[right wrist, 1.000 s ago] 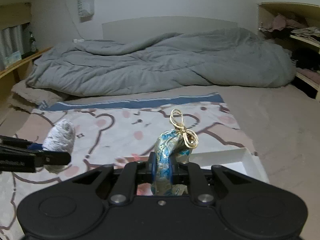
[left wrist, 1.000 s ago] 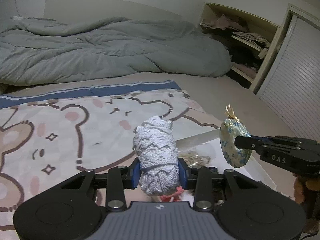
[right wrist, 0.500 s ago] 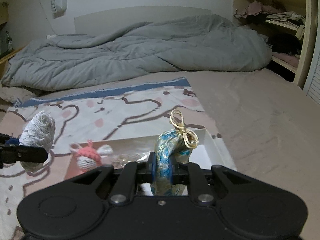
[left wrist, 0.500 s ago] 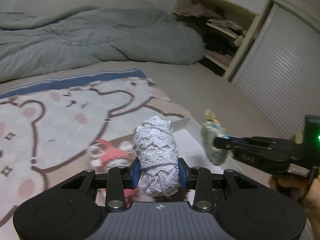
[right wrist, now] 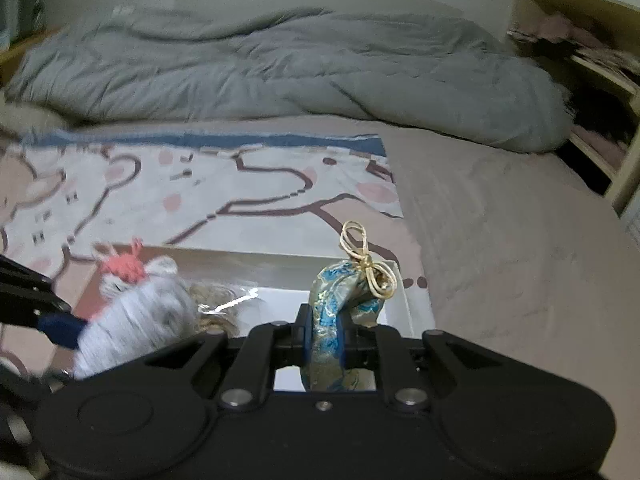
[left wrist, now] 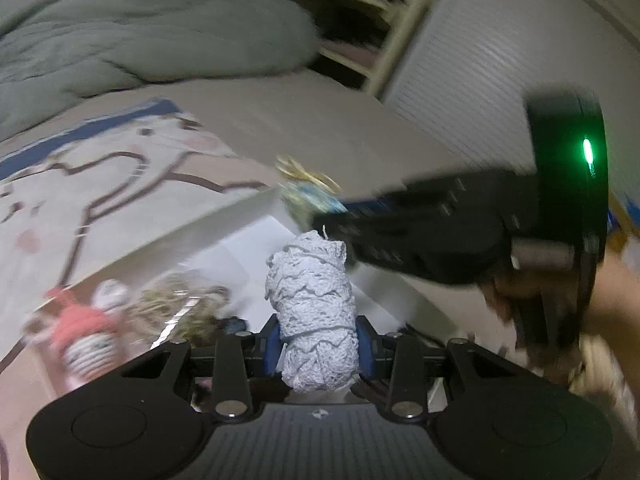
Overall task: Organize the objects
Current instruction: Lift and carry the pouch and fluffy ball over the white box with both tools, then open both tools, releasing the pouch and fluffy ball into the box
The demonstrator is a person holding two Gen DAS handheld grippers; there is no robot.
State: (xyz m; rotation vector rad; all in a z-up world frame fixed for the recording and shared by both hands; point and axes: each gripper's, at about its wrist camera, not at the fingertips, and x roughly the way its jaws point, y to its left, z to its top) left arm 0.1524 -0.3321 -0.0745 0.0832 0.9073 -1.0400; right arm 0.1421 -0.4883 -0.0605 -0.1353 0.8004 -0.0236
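- My left tool (left wrist: 318,354) is clamped on the white lace roll (left wrist: 312,312), which stands upright between the blue pads with most of its length rising above them.
- My right tool (right wrist: 324,340) is closed nearly tight on the blue-and-gold brocade pouch (right wrist: 340,312); the pouch stands on edge in the grip, its gold cord bow at the top, tipped to the right.
- The relation that matters: the white box (right wrist: 404,300) lies directly ahead of and below both tools, on the bear-print blanket (right wrist: 200,184). I judge the next move to be a lowering into it, not a reach.
- From the right tool, the bare white floor of the box shows just under and beyond the pouch, so that side looks free to receive it.
- From the left tool, the box's far-left end is taken: a pink crocheted toy (left wrist: 82,332) sits at lower left, with a crinkly clear packet (left wrist: 180,308) beside it. The open floor lies ahead and to the right of the roll.
- The two tools are close; the right tool crosses just beyond the top of the roll in the left view, though blur hides whether they touch.
- I'd say the right tool is nearer the free corner, so the pouch should go down first, and the roll's long axis should then be laid along the box.
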